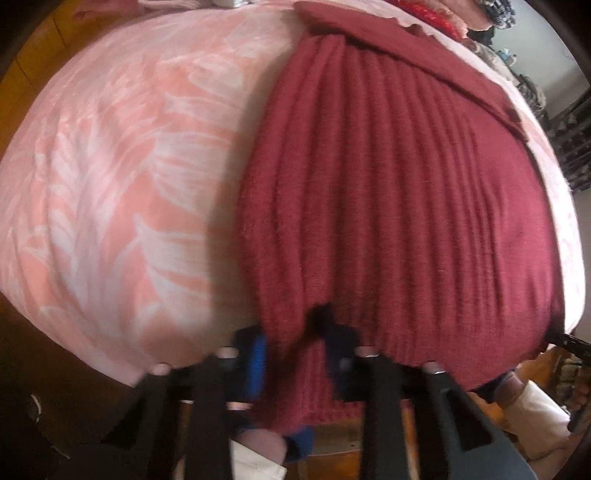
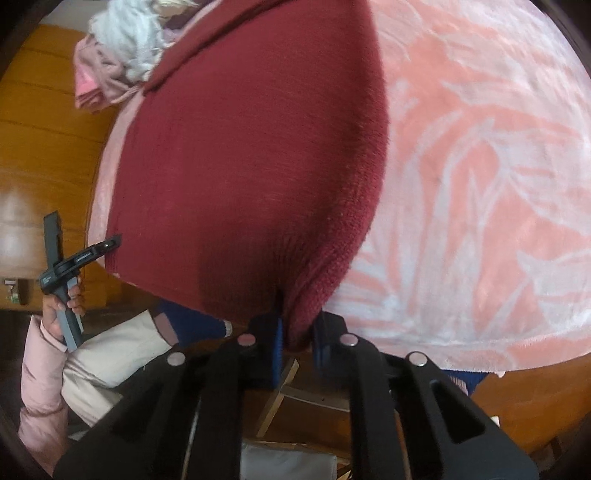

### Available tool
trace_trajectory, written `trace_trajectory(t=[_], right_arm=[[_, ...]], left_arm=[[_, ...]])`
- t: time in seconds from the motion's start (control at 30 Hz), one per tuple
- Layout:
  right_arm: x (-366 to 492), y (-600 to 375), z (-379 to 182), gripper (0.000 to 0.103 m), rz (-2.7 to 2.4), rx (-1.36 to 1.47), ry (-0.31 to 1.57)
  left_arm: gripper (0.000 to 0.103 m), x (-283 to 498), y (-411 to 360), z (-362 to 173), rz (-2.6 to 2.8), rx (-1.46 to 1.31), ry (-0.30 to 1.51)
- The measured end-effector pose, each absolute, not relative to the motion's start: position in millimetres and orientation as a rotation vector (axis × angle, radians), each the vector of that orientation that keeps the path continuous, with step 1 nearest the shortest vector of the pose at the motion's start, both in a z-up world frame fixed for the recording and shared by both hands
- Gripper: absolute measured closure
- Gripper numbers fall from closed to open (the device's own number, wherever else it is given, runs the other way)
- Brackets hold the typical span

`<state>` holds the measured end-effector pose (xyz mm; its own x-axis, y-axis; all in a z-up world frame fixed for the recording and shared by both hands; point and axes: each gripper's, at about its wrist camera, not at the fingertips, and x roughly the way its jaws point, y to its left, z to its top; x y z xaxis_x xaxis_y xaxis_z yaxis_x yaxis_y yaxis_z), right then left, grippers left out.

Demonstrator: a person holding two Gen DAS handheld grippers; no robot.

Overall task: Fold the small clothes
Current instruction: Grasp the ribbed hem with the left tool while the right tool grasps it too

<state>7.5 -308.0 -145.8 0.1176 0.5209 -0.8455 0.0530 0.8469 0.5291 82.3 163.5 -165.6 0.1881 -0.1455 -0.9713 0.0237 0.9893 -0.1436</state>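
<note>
A dark red ribbed knit garment (image 1: 399, 192) lies spread on a pink leaf-patterned blanket (image 1: 122, 177). My left gripper (image 1: 295, 339) is shut on the garment's near hem at its left corner, with cloth bunched between the blue-padded fingers. In the right wrist view the same garment (image 2: 251, 166) lies on the blanket (image 2: 480, 184), and my right gripper (image 2: 297, 332) is shut on its near right corner. The left gripper (image 2: 107, 245) also shows there at the garment's other corner, held by a hand.
A pile of pink and grey clothes (image 2: 118, 48) lies at the far end of the blanket. More clothes (image 1: 436, 14) lie at the far right. A wooden floor (image 2: 44, 122) lies beside the blanket, and wooden chair parts (image 2: 288, 395) sit below.
</note>
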Motion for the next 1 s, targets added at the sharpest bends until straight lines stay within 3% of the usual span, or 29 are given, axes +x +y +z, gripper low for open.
trace_trajectory(t=[0.1, 0.27, 0.57, 1.0], right_arm=[[9.4, -307.2, -126.3, 0.093, 0.400, 0.528, 1.375], [21.8, -311.6, -92.3, 0.093, 0.426, 0.581, 1.285], [89.4, -327.9, -48.3, 0.095, 0.311, 0.616, 1.214], [217.8, -345.5, -89.6, 0.097, 0.098, 0.696, 1.238]], left_arm=[[0.090, 83.1, 163.4, -156.8, -0.146, -0.171, 1.381], [0.091, 98.4, 169.9, -124.0, -0.193, -0.330, 1.329], [0.091, 150.0, 161.9, -78.2, -0.155, -0.373, 1.213], [0.091, 266.0, 161.7, -85.7, 0.077, -0.430, 1.090]])
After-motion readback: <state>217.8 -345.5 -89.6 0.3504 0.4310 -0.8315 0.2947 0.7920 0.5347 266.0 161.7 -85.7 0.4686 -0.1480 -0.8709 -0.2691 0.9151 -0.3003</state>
